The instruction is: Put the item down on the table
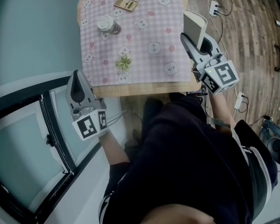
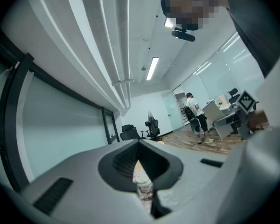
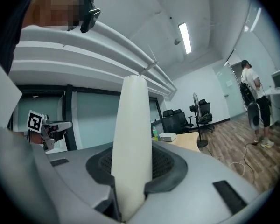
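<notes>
Right gripper view: fingers (image 3: pixel 170 166) hide the base of the white item (image 3: pixel 132 134).

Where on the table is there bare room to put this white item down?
The cloth is bare on its right half, between the green sprig and the right edge, close to the white item. Crowded: far left, around the jar and calculator.
</notes>
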The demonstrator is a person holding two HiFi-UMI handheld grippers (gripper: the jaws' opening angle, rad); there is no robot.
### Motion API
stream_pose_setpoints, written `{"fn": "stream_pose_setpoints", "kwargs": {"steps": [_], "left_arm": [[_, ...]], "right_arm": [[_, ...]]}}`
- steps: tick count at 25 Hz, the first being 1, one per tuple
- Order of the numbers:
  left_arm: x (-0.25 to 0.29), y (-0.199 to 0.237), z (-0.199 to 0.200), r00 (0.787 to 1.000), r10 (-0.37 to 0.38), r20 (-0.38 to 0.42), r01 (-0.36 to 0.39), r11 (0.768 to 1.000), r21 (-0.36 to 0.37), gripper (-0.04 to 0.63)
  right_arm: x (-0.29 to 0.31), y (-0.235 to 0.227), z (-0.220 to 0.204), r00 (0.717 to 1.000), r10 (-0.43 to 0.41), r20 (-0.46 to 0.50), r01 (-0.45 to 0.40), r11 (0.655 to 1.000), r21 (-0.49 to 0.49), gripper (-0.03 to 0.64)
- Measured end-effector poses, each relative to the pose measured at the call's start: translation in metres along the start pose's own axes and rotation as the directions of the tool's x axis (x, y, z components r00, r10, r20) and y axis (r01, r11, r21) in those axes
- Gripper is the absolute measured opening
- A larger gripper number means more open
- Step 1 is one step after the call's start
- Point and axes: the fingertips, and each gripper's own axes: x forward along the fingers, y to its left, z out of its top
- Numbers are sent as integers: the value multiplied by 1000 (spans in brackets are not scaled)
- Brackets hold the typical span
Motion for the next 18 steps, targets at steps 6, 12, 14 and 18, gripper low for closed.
{"fn": "stream_pose_setpoints", "kwargs": {"steps": [6,12,14,18], "left_arm": [[-4,18,-28,1000,-10,-10,9,997,-73,-3],[10,29,-38,998,-66,-5,66,998,-11,-3],[6,34,-39,998,-64,-8,64,998,6,-3],[-1,43,-39,996,-87,-19,87,996,4,-3]], "right_arm": [[5,37,11,1000,-6,-5,6,999,-41,132],[-4,79,46,998,-16,64,26,988,-150,132],[-8,92,46,998,-25,54,34,987,-157,132],[-14,108,56,996,-61,70,70,987,-143,132]]}}
